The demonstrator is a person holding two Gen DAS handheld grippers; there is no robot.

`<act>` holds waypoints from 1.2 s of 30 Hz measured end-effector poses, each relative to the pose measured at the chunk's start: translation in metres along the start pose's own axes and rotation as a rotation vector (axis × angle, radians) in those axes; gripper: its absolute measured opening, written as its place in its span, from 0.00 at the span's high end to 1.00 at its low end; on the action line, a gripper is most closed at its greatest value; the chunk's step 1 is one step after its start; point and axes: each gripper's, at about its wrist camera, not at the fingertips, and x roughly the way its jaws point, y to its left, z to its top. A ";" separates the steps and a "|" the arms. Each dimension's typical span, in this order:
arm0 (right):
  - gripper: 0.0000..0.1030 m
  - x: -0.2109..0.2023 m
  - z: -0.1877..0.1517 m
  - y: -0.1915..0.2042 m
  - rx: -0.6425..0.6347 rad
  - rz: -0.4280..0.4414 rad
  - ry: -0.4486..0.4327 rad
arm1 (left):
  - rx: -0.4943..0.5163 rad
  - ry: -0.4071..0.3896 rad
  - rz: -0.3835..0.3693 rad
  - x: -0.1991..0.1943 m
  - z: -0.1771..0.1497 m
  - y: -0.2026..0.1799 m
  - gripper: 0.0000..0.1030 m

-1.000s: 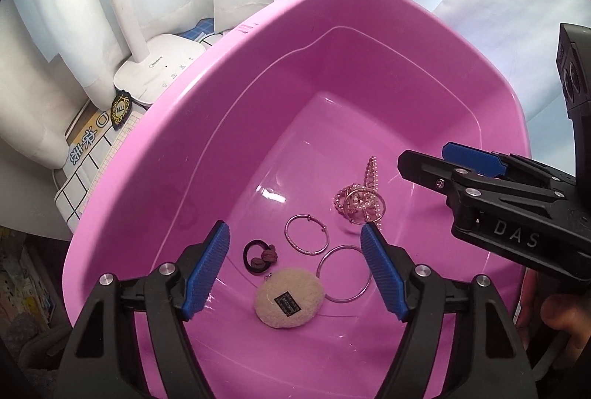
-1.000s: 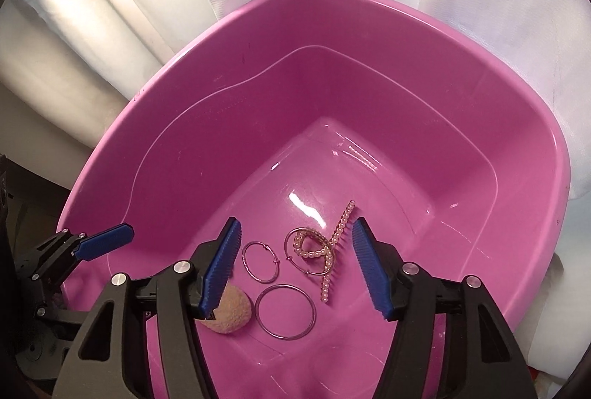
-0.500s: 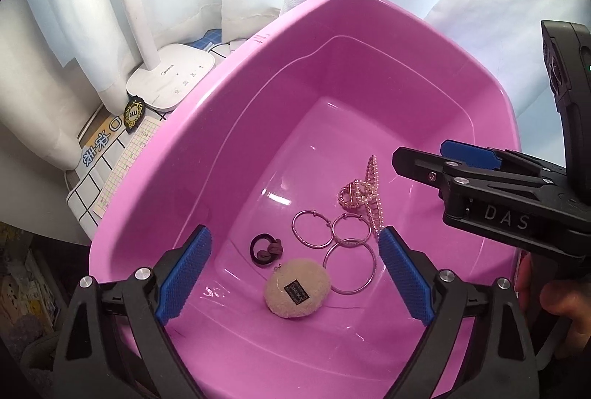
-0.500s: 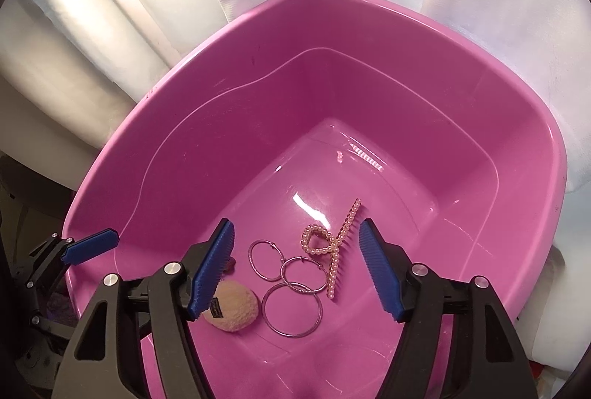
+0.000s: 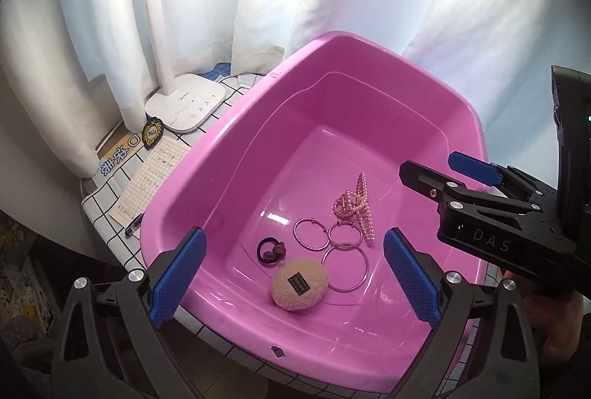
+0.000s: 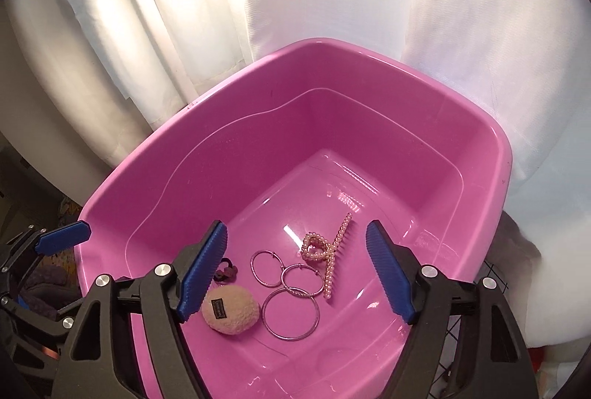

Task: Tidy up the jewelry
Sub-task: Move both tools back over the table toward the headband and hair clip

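On the floor of the pink plastic basin [image 5: 236, 155] lie all the pieces in view: a pearl hair claw clip [image 5: 355, 205] with a heart-shaped loop, two small silver hoops [image 5: 311, 233] side by side with their edges meeting, a larger hoop [image 5: 345, 269] just in front of them, a dark hair tie [image 5: 270, 250] to their left, and a fluffy beige round pouch [image 5: 299, 283] nearest the near wall. They sit in one loose cluster toward the near half of the basin floor, the clip touching the right small hoop; the far half of the floor is bare.

Judged from that, the gathering looks done or close to it: nothing is left in either claw, and no loose jewelry shows on the checked cloth [image 5: 110, 199] beside the basin, where only a notepad [image 5: 153, 173], a badge [image 5: 152, 133] and a white lamp base [image 5: 186, 102] sit. Whether more pieces wait out of view cannot be told.

The left gripper [image 5: 293, 275] stands wide above the near rim, its jaws having just been opening with nothing between them. The right gripper [image 6: 297, 275] is also spread and empty, jaws likewise just opened further, hovering over the clip and hoops without touching
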 end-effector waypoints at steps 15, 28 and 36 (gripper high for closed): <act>0.28 -0.091 -0.080 -0.039 0.165 -0.108 -0.146 | 0.121 -0.111 -0.068 -0.040 -0.025 -0.042 0.08; 0.28 -0.161 -0.179 -0.101 0.301 -0.244 -0.145 | 0.268 -0.140 -0.205 -0.059 -0.073 -0.137 0.08; 0.28 -0.191 -0.249 -0.144 0.369 -0.286 -0.124 | 0.308 -0.133 -0.246 -0.061 -0.118 -0.187 0.06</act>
